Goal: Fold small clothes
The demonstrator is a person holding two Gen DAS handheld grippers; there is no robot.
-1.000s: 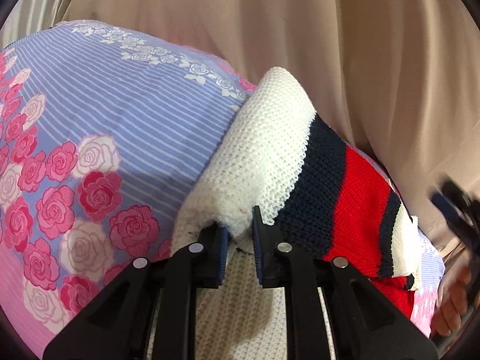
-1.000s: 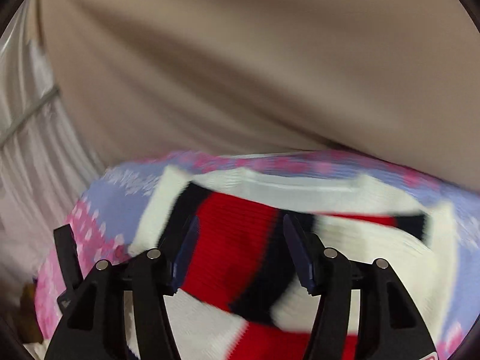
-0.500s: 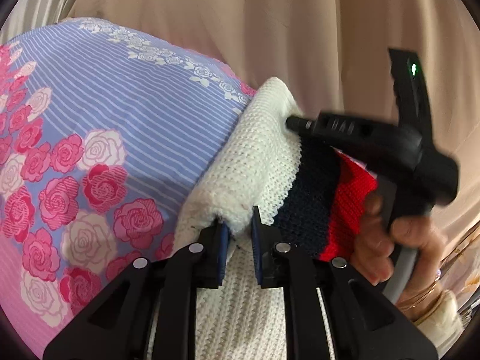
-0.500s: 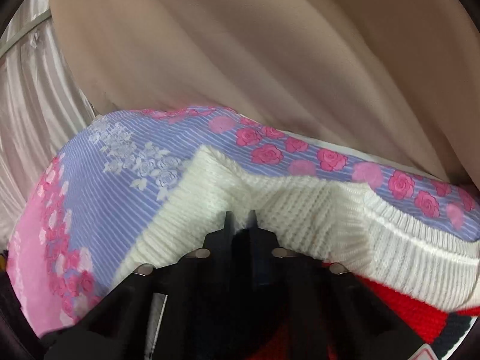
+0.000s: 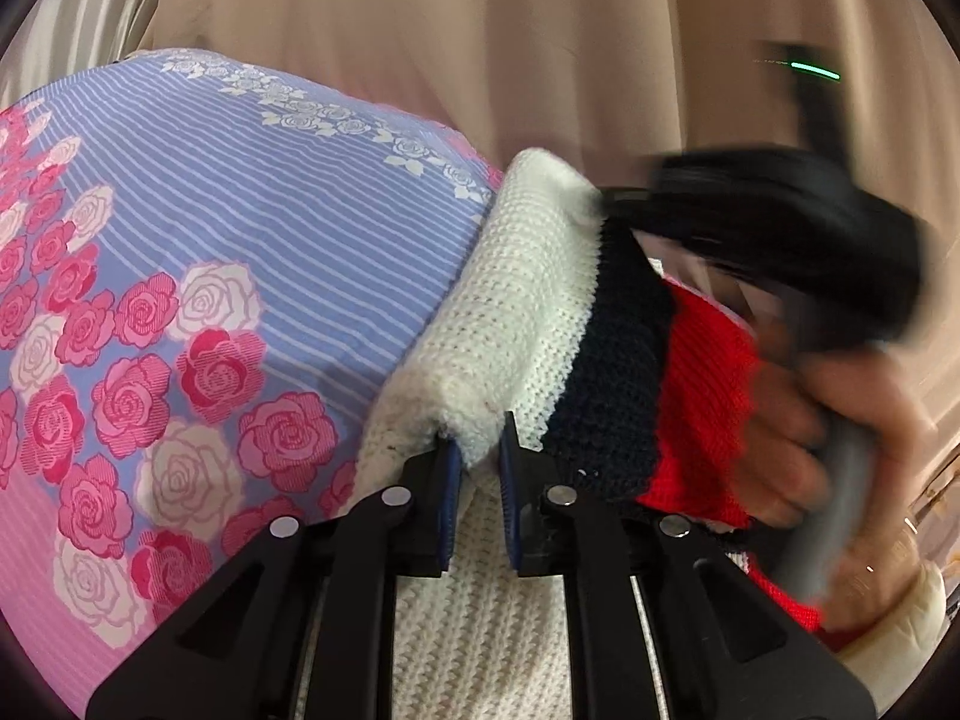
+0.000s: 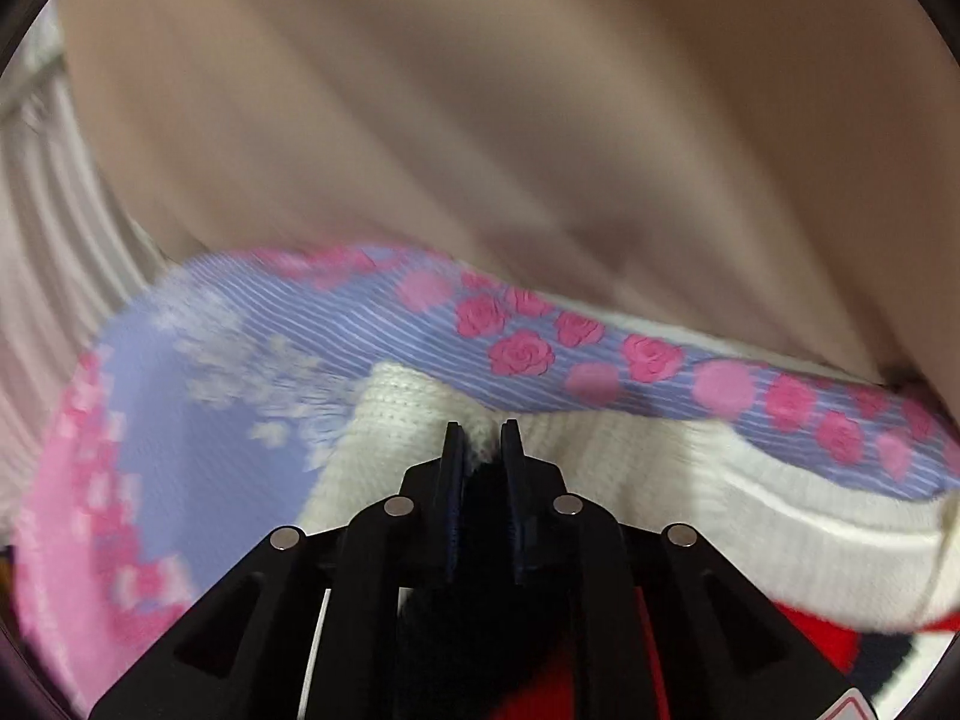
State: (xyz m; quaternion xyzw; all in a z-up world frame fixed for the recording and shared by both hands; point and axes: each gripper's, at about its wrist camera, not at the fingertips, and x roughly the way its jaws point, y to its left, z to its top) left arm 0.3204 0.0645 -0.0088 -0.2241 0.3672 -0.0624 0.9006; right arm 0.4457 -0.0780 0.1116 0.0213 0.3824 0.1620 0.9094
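Observation:
A small knit sweater (image 5: 528, 312), white with navy and red stripes, lies on a bed sheet (image 5: 240, 204) printed with roses and blue stripes. My left gripper (image 5: 477, 450) is shut on a white fold of the sweater at its near edge. My right gripper (image 6: 480, 438) is shut on the white knit near the sweater's ribbed edge (image 6: 750, 480). The right gripper's black body (image 5: 780, 240) and the hand holding it show blurred over the red stripe in the left wrist view.
Beige curtain folds (image 5: 480, 30) hang behind the bed and fill the background in the right wrist view (image 6: 480, 120). The sheet's pink border (image 6: 66, 510) runs along the left.
The right gripper came in from the right, shut on the white knit, and is now moving with it. The left gripper has kept its hold on the white fold.

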